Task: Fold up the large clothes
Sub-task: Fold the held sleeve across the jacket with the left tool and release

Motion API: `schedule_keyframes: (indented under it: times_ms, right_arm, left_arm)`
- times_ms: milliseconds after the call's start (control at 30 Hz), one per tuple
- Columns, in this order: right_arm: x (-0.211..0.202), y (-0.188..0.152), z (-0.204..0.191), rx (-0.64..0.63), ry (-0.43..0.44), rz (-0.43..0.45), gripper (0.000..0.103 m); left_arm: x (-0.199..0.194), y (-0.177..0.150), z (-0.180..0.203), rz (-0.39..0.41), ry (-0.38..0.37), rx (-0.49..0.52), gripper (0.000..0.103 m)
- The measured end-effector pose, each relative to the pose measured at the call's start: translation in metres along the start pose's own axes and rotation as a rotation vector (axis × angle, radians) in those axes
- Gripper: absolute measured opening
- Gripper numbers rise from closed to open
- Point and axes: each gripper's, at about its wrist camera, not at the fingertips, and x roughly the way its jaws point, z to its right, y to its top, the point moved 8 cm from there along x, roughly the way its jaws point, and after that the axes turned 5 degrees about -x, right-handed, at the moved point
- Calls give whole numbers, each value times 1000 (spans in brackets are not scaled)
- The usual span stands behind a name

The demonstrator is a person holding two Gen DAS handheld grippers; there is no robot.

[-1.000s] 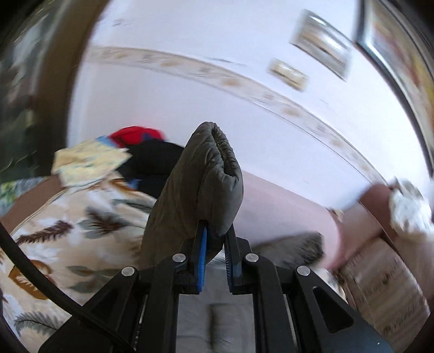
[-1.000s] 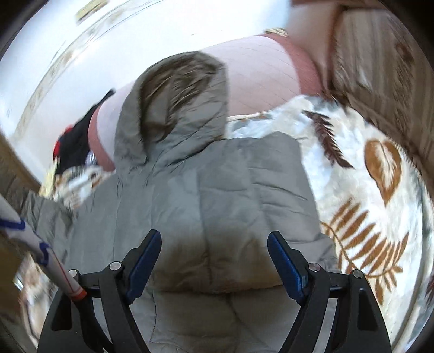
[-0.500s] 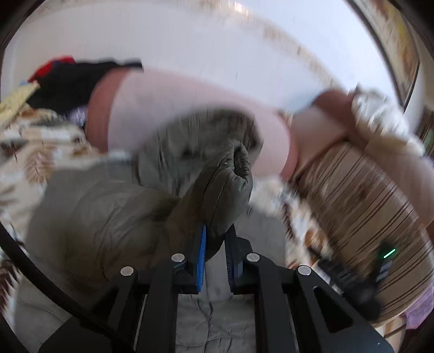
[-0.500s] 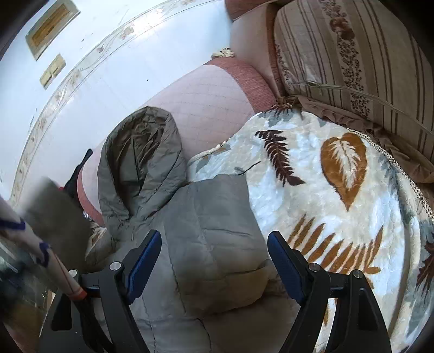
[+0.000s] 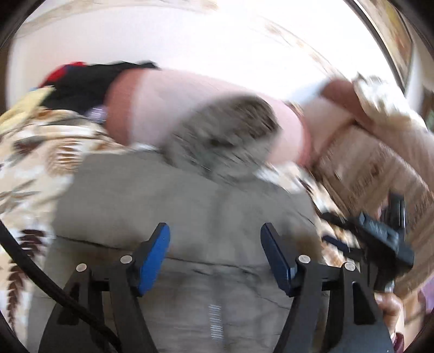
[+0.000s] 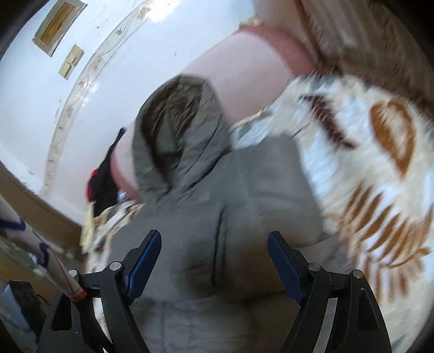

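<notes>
Grey-green quilted hooded jacket (image 6: 217,217) lies on the leaf-print blanket (image 6: 379,168); left gripper (image 5: 215,254) fingers are opening, empty; right gripper (image 6: 214,262) fingers spread wide, holding nothing.

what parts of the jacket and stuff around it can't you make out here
- Jacket hem: both views, cut off by the bottom edge and fingers.
- Sleeves: folded out of sight.
- Hood: left view, motion blur.
- Dark clothes pile: blurred, items unclear.
- Wall frames: right view, too small.
</notes>
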Motion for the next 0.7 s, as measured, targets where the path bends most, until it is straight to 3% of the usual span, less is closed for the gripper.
schedule_keyframes:
  times_ms: [67, 267, 300, 333, 367, 400, 500, 567, 633, 700]
  right_arm:
    - [14, -11, -2, 37, 40, -54, 85]
    - [41, -37, -5, 43, 17, -132, 83]
    - [44, -40, -13, 17, 26, -135, 71]
    - [48, -41, -19, -3, 35, -137, 50]
    - [52, -42, -27, -46, 24, -142, 43]
    - [54, -42, -31, -85, -19, -135, 24]
    - [47, -32, -27, -177, -209, -86, 21]
    - [39, -23, -16, -212, -336, -52, 19]
    - [45, -23, -4, -215, -360, -79, 19]
    - [59, -31, 4, -188, -322, -136, 19]
  left_arm:
    - [-4, 11, -36, 27, 37, -63, 68]
    - [-2, 19, -136, 91, 121, -259, 68]
    - [0, 18, -144, 77, 109, -286, 68]
    - [5, 20, -150, 61, 92, -307, 68]
    - [8, 22, -155, 59, 95, -310, 68]
    - [10, 22, -157, 67, 121, -293, 68]
    - [26, 17, -153, 28, 177, -221, 68]
    - [47, 4, -159, -57, 243, -183, 68]
    - [70, -17, -168, -165, 308, -175, 69]
    - [70, -20, -170, -159, 321, -173, 69]
